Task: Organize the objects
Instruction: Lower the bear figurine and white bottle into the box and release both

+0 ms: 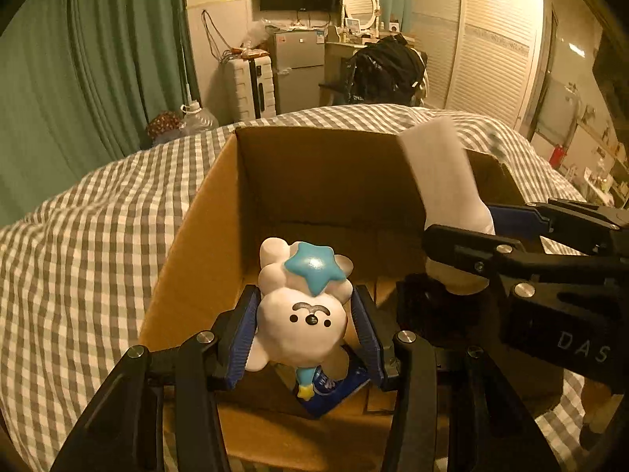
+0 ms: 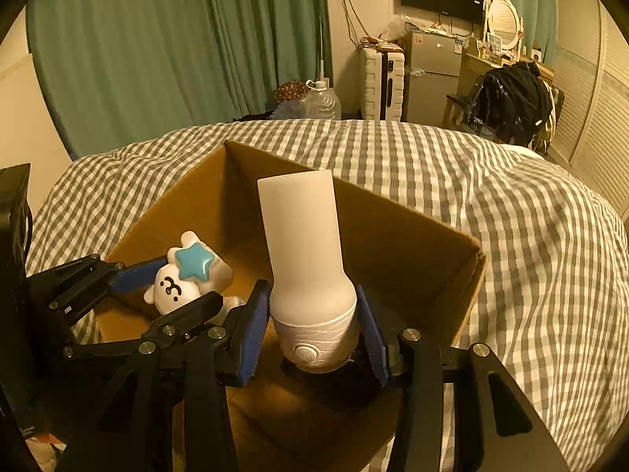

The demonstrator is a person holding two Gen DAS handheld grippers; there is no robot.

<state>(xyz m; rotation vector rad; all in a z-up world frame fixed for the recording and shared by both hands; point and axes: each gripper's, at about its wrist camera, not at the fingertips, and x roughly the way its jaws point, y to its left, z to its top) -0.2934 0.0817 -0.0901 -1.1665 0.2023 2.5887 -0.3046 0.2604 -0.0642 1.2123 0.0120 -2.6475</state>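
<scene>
Over the open brown cardboard box (image 2: 393, 236), the left gripper (image 1: 304, 330) clamps a white star-topped bear figurine (image 1: 302, 314). Beside it, the right gripper (image 2: 314, 326) pinches a white ribbed plastic bottle (image 2: 306, 255), both apparently poised for packing.

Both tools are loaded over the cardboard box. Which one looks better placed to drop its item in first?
Probably left. The left tool holds the white bear toy low inside the cardboard box; the right tool holds its white bottle higher, around rim level.
</scene>
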